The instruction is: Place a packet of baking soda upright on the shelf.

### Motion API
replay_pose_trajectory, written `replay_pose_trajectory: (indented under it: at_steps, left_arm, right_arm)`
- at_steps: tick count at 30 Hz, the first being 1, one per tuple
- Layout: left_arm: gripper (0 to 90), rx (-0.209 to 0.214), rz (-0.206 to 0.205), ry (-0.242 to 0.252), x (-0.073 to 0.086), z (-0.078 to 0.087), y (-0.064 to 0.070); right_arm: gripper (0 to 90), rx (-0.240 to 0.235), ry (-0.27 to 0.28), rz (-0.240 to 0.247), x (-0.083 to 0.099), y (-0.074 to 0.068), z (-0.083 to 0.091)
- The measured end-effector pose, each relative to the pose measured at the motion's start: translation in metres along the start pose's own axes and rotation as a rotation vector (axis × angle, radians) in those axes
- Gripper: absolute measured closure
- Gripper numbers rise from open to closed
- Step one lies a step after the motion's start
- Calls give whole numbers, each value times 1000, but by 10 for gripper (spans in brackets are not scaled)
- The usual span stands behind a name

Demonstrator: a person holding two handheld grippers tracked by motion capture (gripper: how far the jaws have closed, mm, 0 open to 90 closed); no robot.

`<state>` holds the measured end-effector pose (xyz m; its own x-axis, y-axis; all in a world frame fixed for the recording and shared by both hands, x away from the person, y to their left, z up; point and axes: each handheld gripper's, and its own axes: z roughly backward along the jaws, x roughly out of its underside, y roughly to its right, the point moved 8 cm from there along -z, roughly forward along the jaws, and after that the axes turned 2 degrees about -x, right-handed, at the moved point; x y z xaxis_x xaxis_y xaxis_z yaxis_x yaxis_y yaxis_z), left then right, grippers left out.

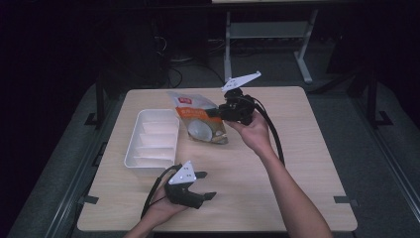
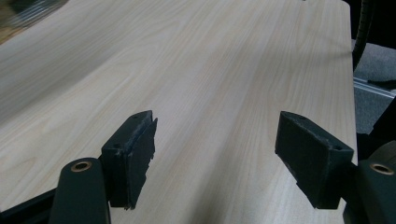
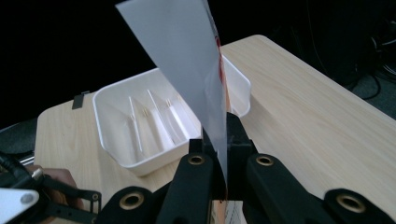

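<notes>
An orange snack bag with a white coconut picture hangs above the middle of the wooden table, held up by its right edge. My right gripper is shut on that edge. In the right gripper view the bag rises edge-on, its silver back showing, clamped between the right gripper's jaws. My left gripper rests low near the table's front edge, open. Its fingers stand wide apart over bare wood with nothing between them.
A white plastic tray with dividers sits on the table's left side, just left of the bag; it appears too as the white tray behind the bag. Desk legs and cables stand on the dark floor beyond the table.
</notes>
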<state>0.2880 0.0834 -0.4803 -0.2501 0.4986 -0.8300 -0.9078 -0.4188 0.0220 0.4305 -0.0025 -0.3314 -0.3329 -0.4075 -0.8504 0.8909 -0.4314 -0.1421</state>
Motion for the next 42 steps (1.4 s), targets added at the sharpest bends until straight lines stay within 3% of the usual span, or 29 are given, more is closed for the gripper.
replay_pose_trajectory:
  at_steps: [4,19,25,42]
  left_arm:
    - [275,3,9,13,0,1,3]
    - [269,28,-26,6,2,-5,15]
    - [259,25,-27,3,3,-5,14]
    - [258,21,-33,14,4,0,11]
  right_arm:
    - [900,-23,1,13,-9,-4,-8]
    - [900,-86,27,56,-46,-20,-39]
    - [900,-121,27,73,-60,-28,-63]
    - [899,-185,5,81,-66,-40,-117]
